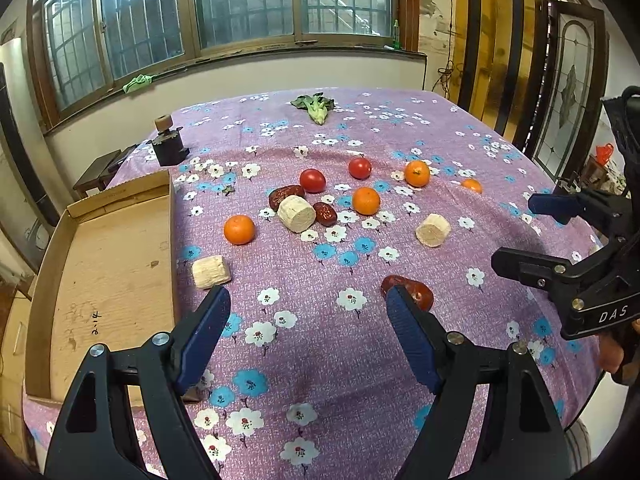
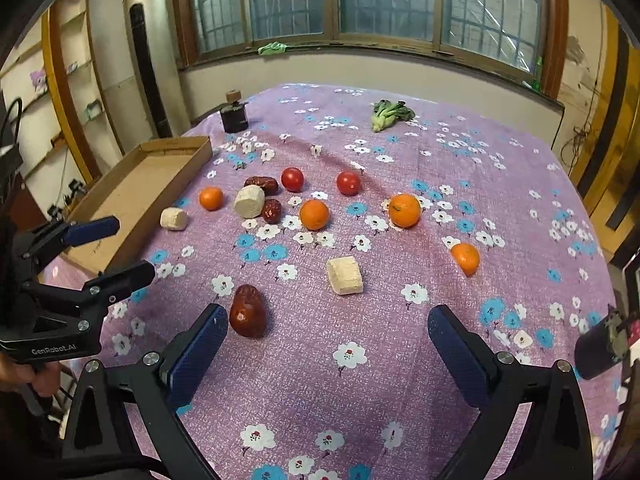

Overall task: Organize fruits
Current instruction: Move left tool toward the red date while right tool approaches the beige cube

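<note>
Both claws wide, nothing between the fingers, both tilted down over the bench [image 1: 320,344], which has a purple floral cloth. Left claw [image 1: 308,312]: nearest red date [image 1: 412,292] sits just at the tip of its right finger, partly hidden behind it, not gripped. Pale cylinder chunk [image 1: 211,272] just beyond the left fingertip, beside the cardboard tray [image 1: 108,272] wall; tray is at bench's left edge, nothing in it. Right claw [image 2: 328,328]: same date [image 2: 248,311] lies just beside its left fingertip, slightly outside the gap; cream block [image 2: 345,276] ahead of the gap, near centre, apart from both fingers. Small orange [image 2: 466,258] further out on the right. Mid-bench cluster, well ahead of both claws: two tomatoes [image 1: 313,180] [image 1: 359,168], oranges [image 1: 239,229] [image 1: 366,201] [image 1: 417,173], two more dates [image 1: 286,196] [image 1: 325,213] touching a pale cylinder [image 1: 297,213] between them. Another pale chunk [image 1: 433,230] to the right of the cluster. Leafy greens [image 1: 316,106] at far edge, dark jar-like item w/ knob [image 1: 170,142] at far left corner. Each claw visible in the other's cam: right one [image 1: 516,236] at the right edge of left view, left one [image 2: 132,246] at left edge of right view, near tray's near end.
</note>
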